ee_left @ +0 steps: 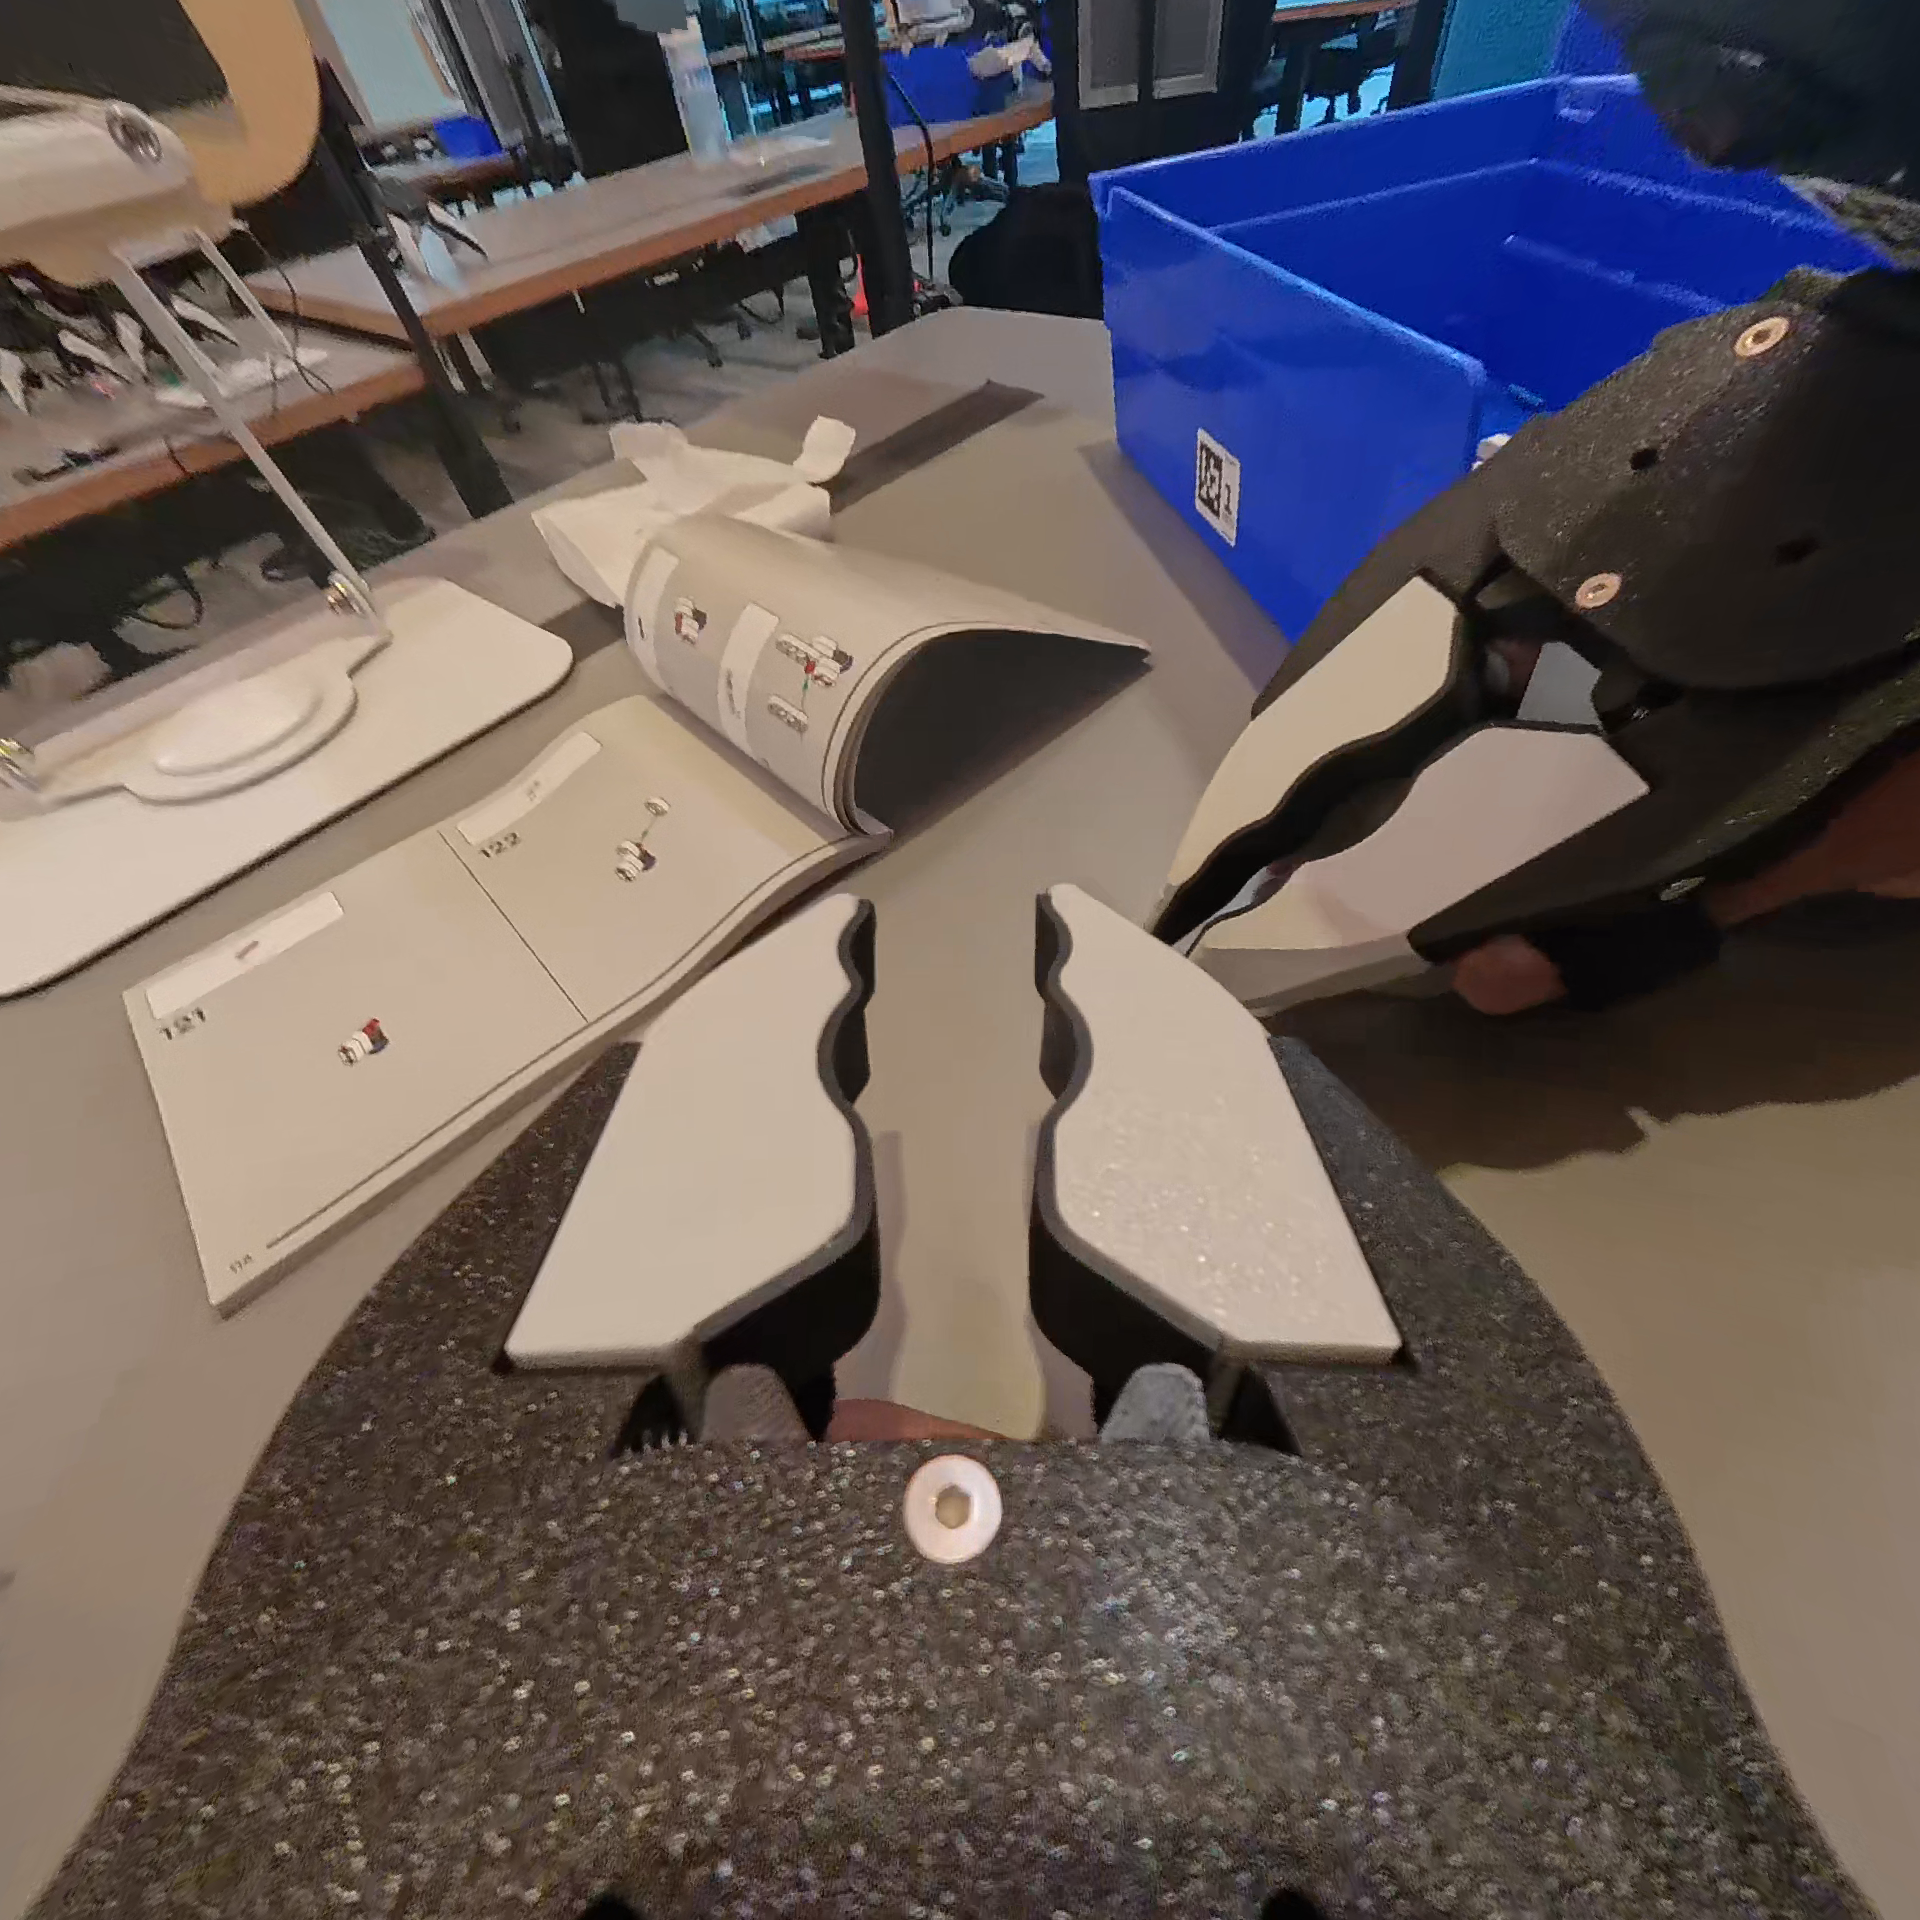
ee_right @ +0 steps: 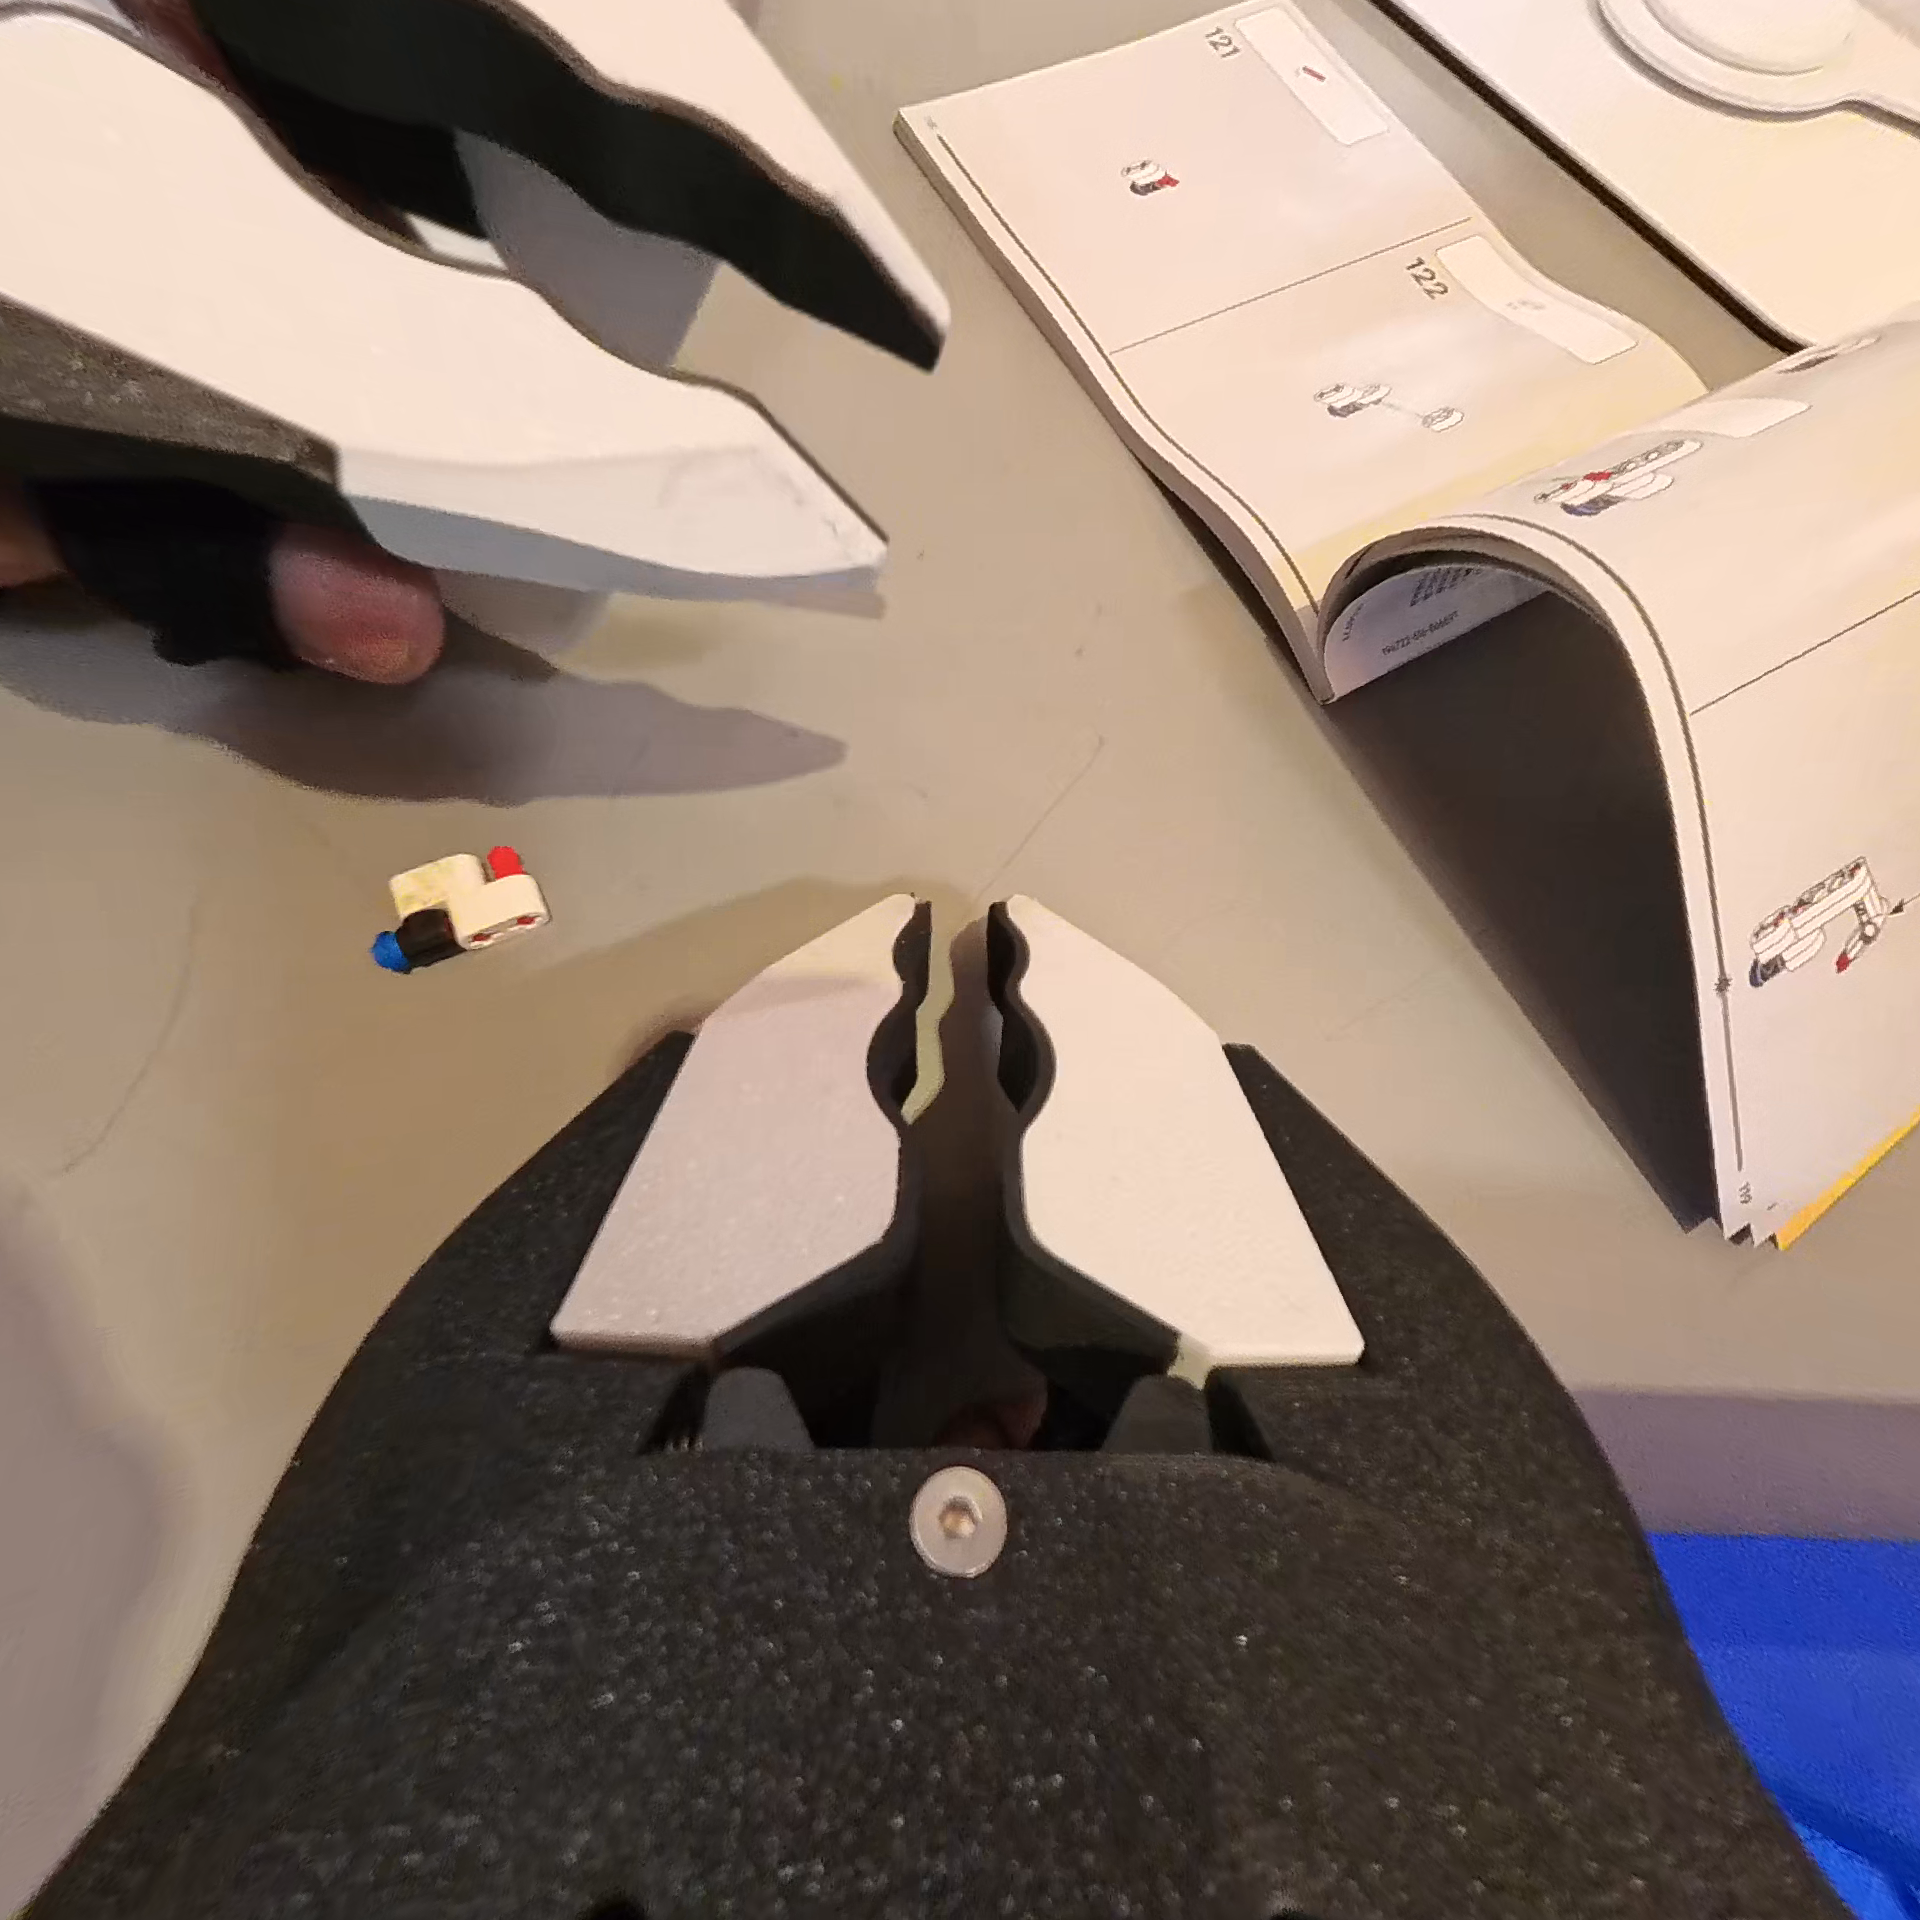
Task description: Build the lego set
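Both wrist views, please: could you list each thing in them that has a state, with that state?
Left claw: open, nothing between its fingers, above the bare grey table.
Right claw: open by a narrow gap, holding nothing.
Small white brick assembly with red and blue pins: lying free on the table, untouched.
Grey paper instruction booklet: open, far pages curled over.
Blue plastic bin: upright, open-topped.
Crumpled white tissue: behind the booklet.

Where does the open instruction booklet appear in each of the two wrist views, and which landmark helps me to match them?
Left wrist view: the booklet lies at centre left, flat pages near, curled pages behind.
Right wrist view: the booklet lies at upper right, its curled pages running down the right edge.
Shared landmark: the blue bin, upper right in the left view, is at the lower right corner in the right view.
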Motion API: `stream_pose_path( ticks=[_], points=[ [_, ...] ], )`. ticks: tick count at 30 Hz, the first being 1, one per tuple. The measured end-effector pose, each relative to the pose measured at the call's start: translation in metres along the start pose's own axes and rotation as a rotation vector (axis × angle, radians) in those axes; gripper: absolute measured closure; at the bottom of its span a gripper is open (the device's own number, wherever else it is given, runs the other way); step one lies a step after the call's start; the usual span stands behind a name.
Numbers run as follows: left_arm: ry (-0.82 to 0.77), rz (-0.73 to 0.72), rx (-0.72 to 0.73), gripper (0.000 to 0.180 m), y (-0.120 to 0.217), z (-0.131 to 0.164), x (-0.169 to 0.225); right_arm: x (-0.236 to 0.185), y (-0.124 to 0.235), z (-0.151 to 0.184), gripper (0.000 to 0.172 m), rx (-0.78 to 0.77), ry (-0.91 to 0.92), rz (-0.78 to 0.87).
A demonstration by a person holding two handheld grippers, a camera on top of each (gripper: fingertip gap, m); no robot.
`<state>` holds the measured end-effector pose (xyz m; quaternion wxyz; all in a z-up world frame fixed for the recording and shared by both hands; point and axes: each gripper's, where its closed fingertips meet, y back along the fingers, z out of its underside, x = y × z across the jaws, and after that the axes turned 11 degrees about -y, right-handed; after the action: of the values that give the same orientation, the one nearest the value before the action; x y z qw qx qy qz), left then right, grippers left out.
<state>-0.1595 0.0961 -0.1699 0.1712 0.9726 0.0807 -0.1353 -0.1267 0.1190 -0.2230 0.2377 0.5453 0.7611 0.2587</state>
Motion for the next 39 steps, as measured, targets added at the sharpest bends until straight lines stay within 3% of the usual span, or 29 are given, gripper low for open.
stream_pose_path(
  ticks=[8,24,29,34,39],
  points=[
    [0.118,0.014,-0.048,0.157,0.002,0.01,-0.006,0.0,0.002,-0.001,0.161,0.017,-0.002,0.0],
    [0.039,0.026,-0.094,0.157,0.0,0.013,0.003,-0.003,0.004,-0.002,0.16,0.034,0.01,-0.012],
    [0.034,0.023,-0.106,0.157,0.0,0.015,0.003,-0.017,0.008,-0.003,0.157,0.062,0.09,-0.086],
    [0.029,0.024,-0.113,0.157,0.001,0.016,0.004,-0.048,0.03,0.0,0.156,0.123,0.247,-0.229],
    [0.044,0.02,-0.104,0.157,0.002,0.016,0.002,-0.025,0.092,0.002,0.156,0.057,0.226,-0.147]
  ],
)
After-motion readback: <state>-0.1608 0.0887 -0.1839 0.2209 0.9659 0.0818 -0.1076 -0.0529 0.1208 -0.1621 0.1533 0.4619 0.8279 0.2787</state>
